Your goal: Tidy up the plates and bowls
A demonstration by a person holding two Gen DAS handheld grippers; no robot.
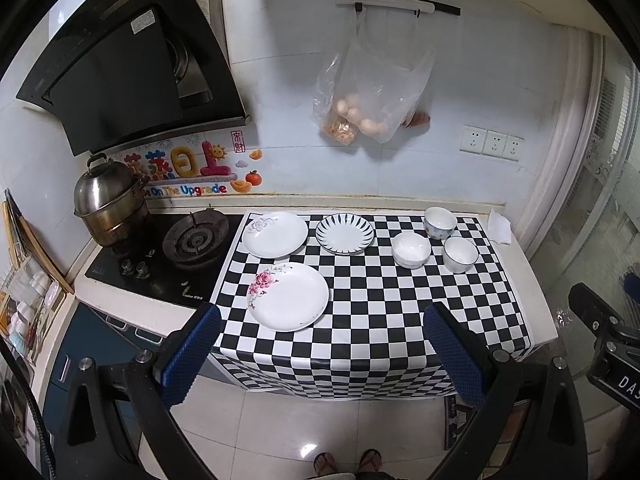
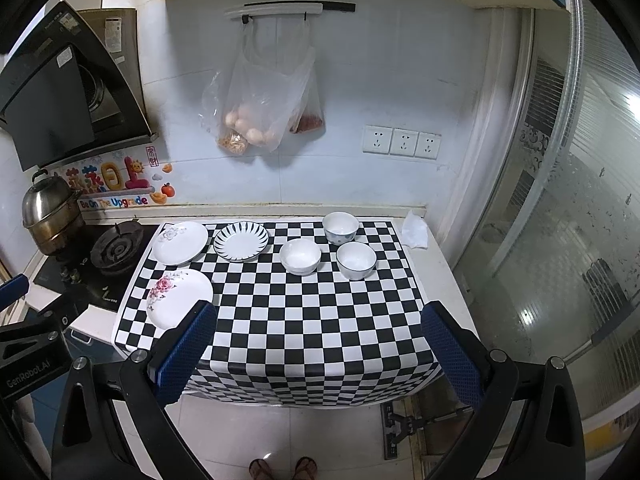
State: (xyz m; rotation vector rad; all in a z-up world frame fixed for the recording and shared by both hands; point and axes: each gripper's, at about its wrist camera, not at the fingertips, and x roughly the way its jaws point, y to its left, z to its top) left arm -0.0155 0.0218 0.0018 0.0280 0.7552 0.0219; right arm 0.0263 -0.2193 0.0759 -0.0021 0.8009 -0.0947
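Observation:
On the checkered cloth (image 1: pixel 372 312) lie three plates: a pink-flower plate (image 1: pixel 288 296) (image 2: pixel 179 298) nearest, a grey-flower plate (image 1: pixel 275 234) (image 2: pixel 181 242) behind it, and a blue-striped plate (image 1: pixel 345 234) (image 2: pixel 241 240). To the right stand three bowls: a plain white bowl (image 1: pixel 411 249) (image 2: pixel 300 256), a dark-rimmed bowl (image 1: pixel 460 254) (image 2: pixel 356 260) and a patterned bowl (image 1: pixel 440 222) (image 2: pixel 340 227). My left gripper (image 1: pixel 324 328) and right gripper (image 2: pixel 320 328) both hang open in front of the counter edge, holding nothing.
A gas hob (image 1: pixel 195 240) with a steel steamer pot (image 1: pixel 106 204) sits left of the cloth. Plastic bags (image 1: pixel 372 96) hang on the wall above. A crumpled tissue (image 1: pixel 501 227) lies at the counter's right end. A person's sandalled feet (image 1: pixel 346 462) stand on the tiled floor.

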